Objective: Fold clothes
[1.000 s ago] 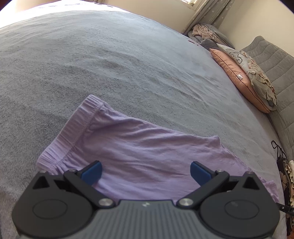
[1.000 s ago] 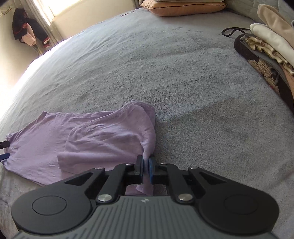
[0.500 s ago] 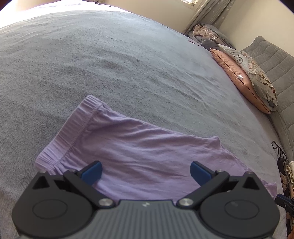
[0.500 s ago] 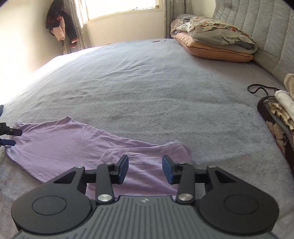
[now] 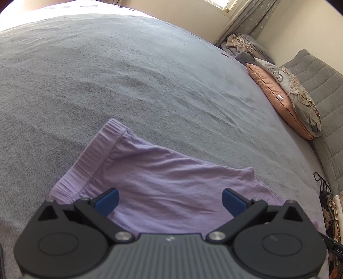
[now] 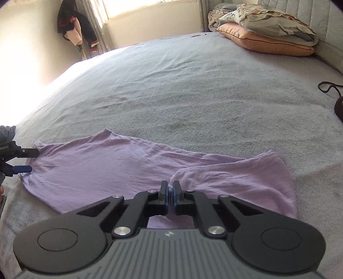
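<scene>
Right claw [image 6: 170, 190] pinched on a fold of the lilac garment [image 6: 111, 167] lying flat on the bed [image 6: 193, 96] just ahead; left claw [image 5: 169, 200] wide above its waistband end; we'd lift evenly, keeping edges aligned

Daylight enters through the window [image 6: 137, 8] at the far wall, and its glare washes the wall and the bed's edge left of it to near white. The grey bedspread [image 6: 193, 96] below the window is evenly lit with soft, faint shadows in its wrinkles. Both views bow strongly outward, with dark vignetted corners. The hanging clothes [image 6: 75, 28] beside the window are backlit, perhaps slightly blurred. In the left wrist view the far corner of the bedspread [image 5: 64, 6] is blown out.
</scene>
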`<action>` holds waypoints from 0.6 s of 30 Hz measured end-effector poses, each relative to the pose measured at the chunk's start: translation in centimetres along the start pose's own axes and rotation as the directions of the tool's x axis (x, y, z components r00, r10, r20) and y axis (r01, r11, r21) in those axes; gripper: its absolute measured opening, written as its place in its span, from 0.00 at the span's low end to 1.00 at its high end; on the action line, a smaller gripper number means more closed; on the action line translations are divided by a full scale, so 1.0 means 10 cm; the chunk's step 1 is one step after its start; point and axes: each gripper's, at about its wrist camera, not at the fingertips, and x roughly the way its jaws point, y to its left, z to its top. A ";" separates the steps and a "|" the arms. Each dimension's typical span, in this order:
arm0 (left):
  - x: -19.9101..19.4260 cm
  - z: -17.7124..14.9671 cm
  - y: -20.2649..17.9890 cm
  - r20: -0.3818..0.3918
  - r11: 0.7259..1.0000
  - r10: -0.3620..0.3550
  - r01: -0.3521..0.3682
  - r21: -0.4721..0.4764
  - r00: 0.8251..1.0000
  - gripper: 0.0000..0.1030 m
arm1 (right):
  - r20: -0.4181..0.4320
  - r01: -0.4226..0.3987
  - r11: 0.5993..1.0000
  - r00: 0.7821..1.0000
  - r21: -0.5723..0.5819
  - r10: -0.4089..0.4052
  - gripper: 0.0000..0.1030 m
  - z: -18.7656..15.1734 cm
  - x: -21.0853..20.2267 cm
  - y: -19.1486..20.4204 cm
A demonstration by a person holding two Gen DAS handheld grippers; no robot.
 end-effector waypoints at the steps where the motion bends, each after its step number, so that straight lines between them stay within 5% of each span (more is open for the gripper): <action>1: 0.00 0.00 -0.01 0.000 1.000 0.001 -0.001 0.003 1.000 1.00 | 0.021 -0.037 0.999 0.999 0.012 0.037 0.05 0.01 -0.03 0.02; 7: 0.04 -0.01 -0.02 -0.007 1.000 0.010 -0.010 0.005 1.000 1.00 | -0.125 0.001 0.998 0.992 -0.064 -0.009 0.09 -0.14 0.27 0.12; 9: 0.03 -0.01 -0.02 -0.005 1.000 0.006 -0.006 0.003 1.000 1.00 | -0.108 -0.008 0.996 0.994 -0.094 -0.002 0.11 -0.16 0.25 0.16; 13: 0.02 -0.02 -0.03 -0.007 1.000 0.003 -0.003 0.013 1.000 1.00 | -0.007 -0.042 0.999 0.999 -0.035 0.042 0.33 -0.02 -0.01 0.03; 18: 0.00 0.00 -0.01 0.002 1.000 -0.002 0.002 0.002 1.000 1.00 | -0.001 0.065 0.998 0.998 0.023 -0.065 0.34 0.10 -0.24 -0.35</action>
